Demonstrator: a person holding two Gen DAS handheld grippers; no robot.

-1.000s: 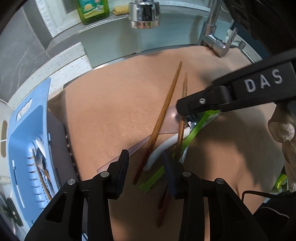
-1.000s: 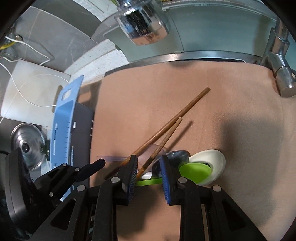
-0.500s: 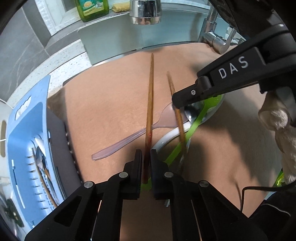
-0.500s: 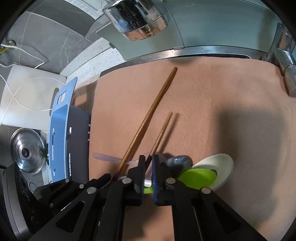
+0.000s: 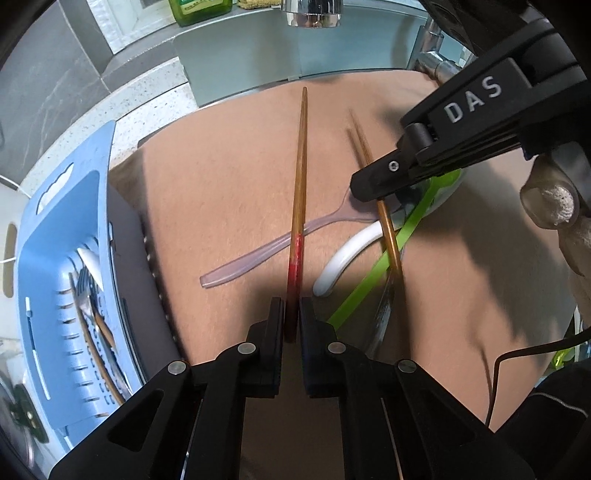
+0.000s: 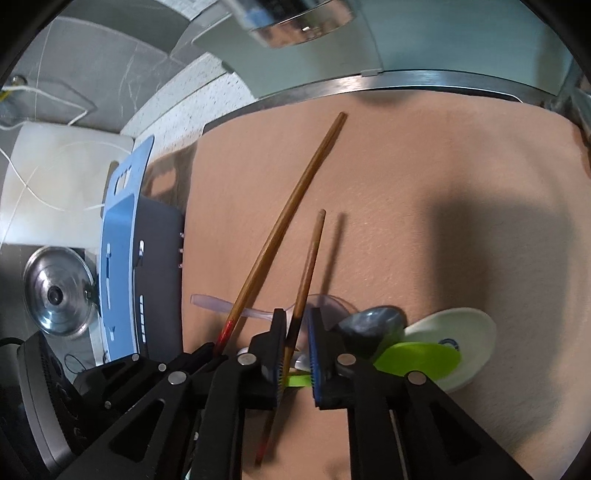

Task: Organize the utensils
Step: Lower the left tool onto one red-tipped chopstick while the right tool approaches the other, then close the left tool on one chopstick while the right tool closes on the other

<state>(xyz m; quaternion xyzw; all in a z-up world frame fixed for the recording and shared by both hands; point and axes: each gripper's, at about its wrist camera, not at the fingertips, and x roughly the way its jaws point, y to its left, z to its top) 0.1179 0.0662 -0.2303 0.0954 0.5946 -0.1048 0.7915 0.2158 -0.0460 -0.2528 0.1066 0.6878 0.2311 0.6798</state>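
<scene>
Kitchen sink area, tan mat (image 5: pixel 229 177) spread over the basin as work surface; chrome faucet (image 5: pixel 312 13) overhead, green dish-soap bottle (image 5: pixel 199 11) on the ledge behind. Blue utensil basket (image 5: pixel 66 280) sits at the mat's left edge, with a fork and other cutlery already lying inside.

Left gripper (image 5: pixel 291 321): jaws clenched on the red-tipped end of the long chopstick (image 5: pixel 299 177), which points away toward the faucet.

Right gripper (image 6: pixel 297 343): jaws opening, second chopstick (image 6: pixel 308 266) between them, resting against the left pad with a visible gap to the blue-ridged right pad.

Remaining pile near the right gripper: clear plastic spoon (image 5: pixel 273 243), white ceramic spoon (image 6: pixel 461 339), green plastic spoon (image 6: pixel 421 356), dark metal spoon (image 6: pixel 373 323), overlapping one another.
</scene>
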